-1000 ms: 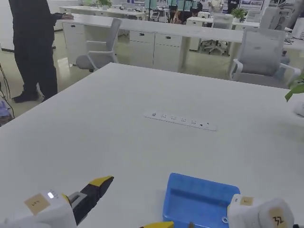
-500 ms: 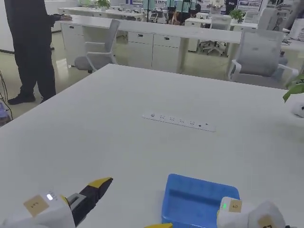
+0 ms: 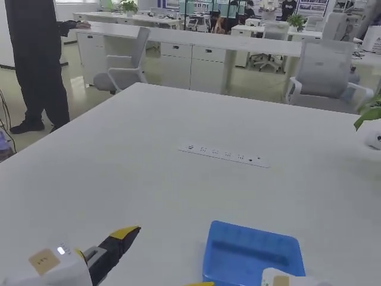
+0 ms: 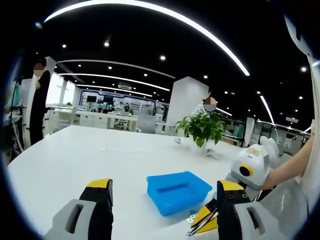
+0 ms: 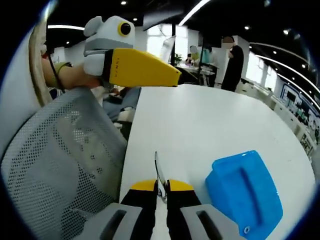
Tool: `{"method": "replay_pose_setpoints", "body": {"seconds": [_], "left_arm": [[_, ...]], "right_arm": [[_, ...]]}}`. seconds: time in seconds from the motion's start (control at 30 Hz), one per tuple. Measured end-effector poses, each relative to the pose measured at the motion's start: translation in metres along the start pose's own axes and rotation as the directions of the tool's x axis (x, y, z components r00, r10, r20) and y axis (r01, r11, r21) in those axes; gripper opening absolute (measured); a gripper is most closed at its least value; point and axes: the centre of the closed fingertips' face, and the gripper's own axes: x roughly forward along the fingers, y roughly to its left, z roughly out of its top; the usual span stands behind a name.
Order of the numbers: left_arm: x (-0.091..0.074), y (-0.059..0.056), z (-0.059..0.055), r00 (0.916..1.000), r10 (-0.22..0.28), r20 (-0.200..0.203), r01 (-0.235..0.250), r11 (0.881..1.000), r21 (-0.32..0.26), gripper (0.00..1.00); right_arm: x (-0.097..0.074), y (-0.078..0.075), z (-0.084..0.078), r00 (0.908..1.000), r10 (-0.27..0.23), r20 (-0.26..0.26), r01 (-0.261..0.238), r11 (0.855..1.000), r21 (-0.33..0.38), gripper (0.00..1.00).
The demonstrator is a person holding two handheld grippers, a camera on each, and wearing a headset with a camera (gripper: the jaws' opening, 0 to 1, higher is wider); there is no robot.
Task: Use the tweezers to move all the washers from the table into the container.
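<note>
The tweezers point(image 5: 156, 170) stand between the two jaws of the right gripper point(image 5: 161, 185). These jaws are pressed together on them, so almost no gap is left. The thin metal legs point forward, over the near edge of the table point(image 3: 149, 149).

In the left gripper view the tips of the tweezers are low over the tabletop, just beside a few washers point(image 4: 191, 218). These small metal rings lie on the table, close to the near corner of the container point(image 4: 177, 189). They are too small to count exactly.

The container is a shallow blue tray and it rests flat on the white table. I cannot tell if some washer is inside it.

The left gripper point(image 4: 164, 182) holds nothing. Its jaws are wide apart, one on each side of the container in its own view. In the head view this gripper is at the lower left and the container is at the lower middle.

Farther on the table lies a white power strip point(image 3: 225, 154), well apart from the container. A green plant point(image 4: 202, 127) is near the far edge. A mesh chair back point(image 5: 65, 150) is just beside the table. A person in dark clothes point(image 3: 36, 59) stands beyond the table, at the left.
</note>
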Motion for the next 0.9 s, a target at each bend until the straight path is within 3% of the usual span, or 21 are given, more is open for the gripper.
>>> {"method": "replay_pose_setpoints", "body": {"seconds": [0.03, 0.1, 0.13, 0.2, 0.33, 0.37, 0.43, 0.53, 0.63, 0.7, 0.73, 0.8, 0.83, 0.9], "left_arm": [[0.0, 0.0, 0.0, 1.0, 0.0, 0.002, 0.0, 1.0, 0.0, 0.87], [0.0, 0.0, -0.001, 1.0, -0.001, -0.002, 0.001, 1.0, 0.001, 0.87], [0.0, 0.0, -0.001, 1.0, -0.002, -0.003, 0.002, 1.0, 0.001, 0.87], [0.0, 0.0, -0.001, 1.0, -0.001, -0.003, 0.001, 1.0, 0.004, 0.87], [-0.001, 0.002, 0.0, 1.0, 0.007, 0.001, -0.007, 1.0, -0.001, 0.86], [-0.001, 0.002, 0.0, 1.0, 0.007, 0.002, -0.007, 1.0, -0.008, 0.86], [-0.001, 0.002, 0.0, 1.0, 0.007, 0.004, -0.007, 1.0, -0.011, 0.86], [-0.001, 0.001, 0.001, 1.0, 0.004, 0.005, -0.004, 1.0, -0.011, 0.86], [-0.001, 0.002, -0.001, 1.0, 0.006, -0.003, -0.006, 1.0, -0.012, 0.86], [-0.001, 0.004, 0.001, 0.9999, 0.012, 0.005, -0.012, 1.0, -0.015, 0.86], [-0.002, 0.004, 0.001, 0.9999, 0.014, 0.006, -0.014, 1.0, -0.018, 0.86], [-0.002, 0.006, 0.001, 0.9998, 0.018, 0.01, -0.018, 1.0, -0.024, 0.86], [-0.002, 0.006, 0.002, 0.9997, 0.02, 0.012, -0.019, 0.999, -0.028, 0.86], [-0.002, 0.007, 0.002, 0.9997, 0.022, 0.014, -0.021, 0.999, -0.031, 0.86]], "right_arm": [[0.0, -0.001, 0.0, 0.9999, -0.012, 0.0, 0.012, 0.999, -0.044, 0.02], [-0.001, 0.003, -0.001, 0.9997, -0.018, -0.016, 0.017, 0.998, -0.067, 0.01], [-0.003, 0.002, -0.002, 0.9979, -0.052, -0.038, 0.046, 0.987, -0.153, 0.01], [-0.007, 0.011, 0.0, 0.9975, -0.058, -0.04, 0.049, 0.977, -0.206, 0.01], [-0.016, 0.017, -0.001, 0.9967, -0.071, -0.04, 0.06, 0.972, -0.226, 0.01], [-0.018, 0.017, -0.001, 0.9974, -0.066, -0.029, 0.06, 0.98, -0.19, 0.01], [-0.018, 0.016, 0.001, 0.999, -0.035, 0.027, 0.036, 0.999, -0.024, 0.02], [-0.018, 0.0, -0.002, 0.9951, -0.06, 0.079, 0.049, 0.99, 0.132, 0.03], [-0.016, -0.012, -0.004, 0.9937, -0.059, 0.095, 0.032, 0.963, 0.267, 0.03], [-0.014, -0.016, -0.009, 0.9967, -0.032, 0.074, 0.002, 0.926, 0.377, 0.03], [-0.013, -0.023, -0.004, 0.9922, -0.052, 0.113, 0.004, 0.919, 0.395, 0.03], [-0.013, -0.026, -0.003, 0.9908, -0.041, 0.129, -0.022, 0.89, 0.456, 0.03], [-0.013, -0.029, -0.002, 0.9896, -0.047, 0.136, -0.023, 0.882, 0.471, 0.03], [-0.01, -0.032, -0.005, 0.9919, -0.042, 0.12, -0.018, 0.889, 0.457, 0.03]]}}
